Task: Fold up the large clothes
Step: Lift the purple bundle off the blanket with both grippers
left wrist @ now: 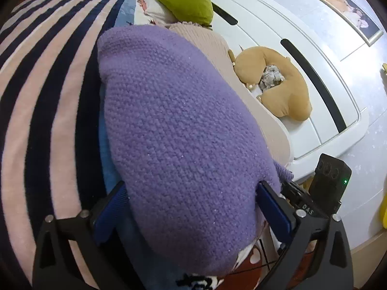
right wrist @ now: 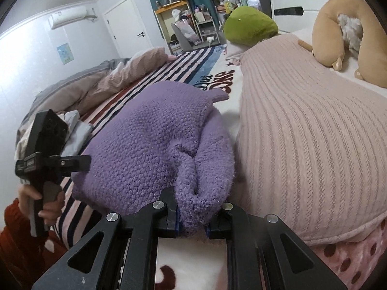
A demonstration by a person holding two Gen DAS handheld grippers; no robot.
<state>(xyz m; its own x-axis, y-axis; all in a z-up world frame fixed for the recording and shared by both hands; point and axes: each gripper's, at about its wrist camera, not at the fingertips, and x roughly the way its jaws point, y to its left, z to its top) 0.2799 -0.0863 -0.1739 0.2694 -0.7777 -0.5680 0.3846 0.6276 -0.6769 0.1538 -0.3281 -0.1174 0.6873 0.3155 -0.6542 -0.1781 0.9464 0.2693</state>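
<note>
The right gripper [right wrist: 192, 220] is clamped on a bunched edge of the purple knit sweater [right wrist: 154, 142], the wool pinched between its two blue-padded fingers [right wrist: 177, 222] and bulging above them. The left gripper [left wrist: 191, 207] stands with its jaws spread wide; the folded bulk of the same sweater [left wrist: 183, 125] lies between the two blue pads [left wrist: 274, 207] without being squeezed, so this gripper is open around the garment rather than holding it. In the right wrist view the left gripper body [right wrist: 48, 142] appears at the sweater's far side, held in the person's hand [right wrist: 49, 205]. The sweater sits folded into a thick, rounded bundle on the bed, resting on a striped blanket [left wrist: 43, 91] of pink, dark blue and red bands. Just beside the bundle, on the headboard side, lies a folded pink ribbed garment [right wrist: 314, 140], its edge close to the purple wool. Beyond that garment, a tan U-shaped pillow [left wrist: 278, 84] rests against the white headboard [left wrist: 266, 24], and a green cushion [left wrist: 186, 0] lies further along the bed. A crumpled duvet [right wrist: 96, 84] occupies the far end of the bed. A framed picture [left wrist: 350, 17] hangs on the wall.
</note>
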